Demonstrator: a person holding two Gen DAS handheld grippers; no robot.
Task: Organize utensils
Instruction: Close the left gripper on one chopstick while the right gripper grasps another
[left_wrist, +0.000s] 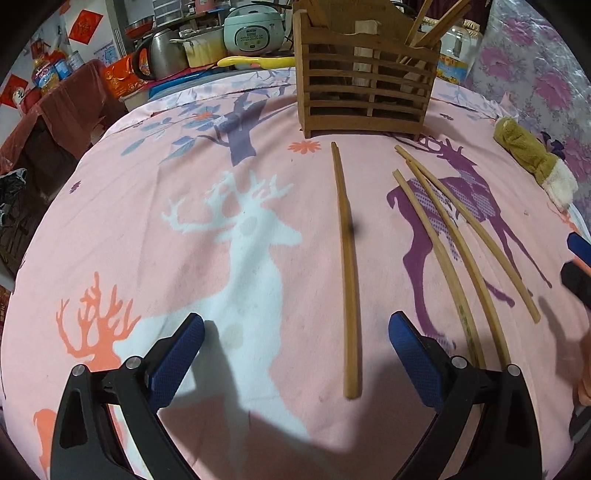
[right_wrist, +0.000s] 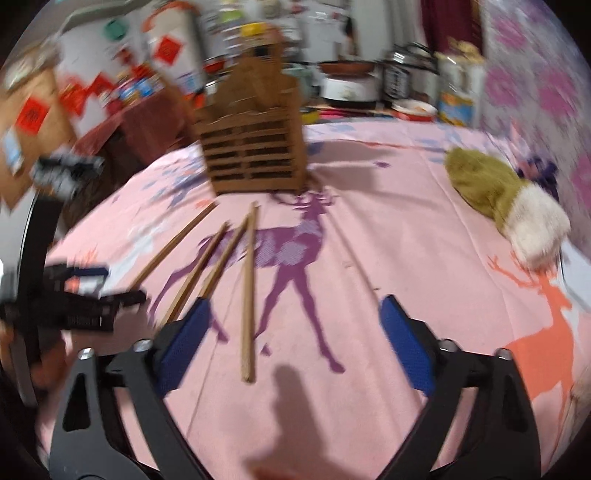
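Chopsticks (left_wrist: 347, 273) before wooden holder (left_wrist: 365, 88)

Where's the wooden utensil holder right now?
The wooden utensil holder stands upright at the far edge of the pink cloth, top centre of the left wrist view, just beyond the four loose chopsticks.

Four loose wooden chopsticks before my jaws: one (left_wrist: 347, 266) lies alone, flat, pointing at the slatted wooden holder (left_wrist: 364, 92); three others (left_wrist: 461, 251) fan out just right of it. Holder upright w/ more sticks (left_wrist: 439, 26) inside.
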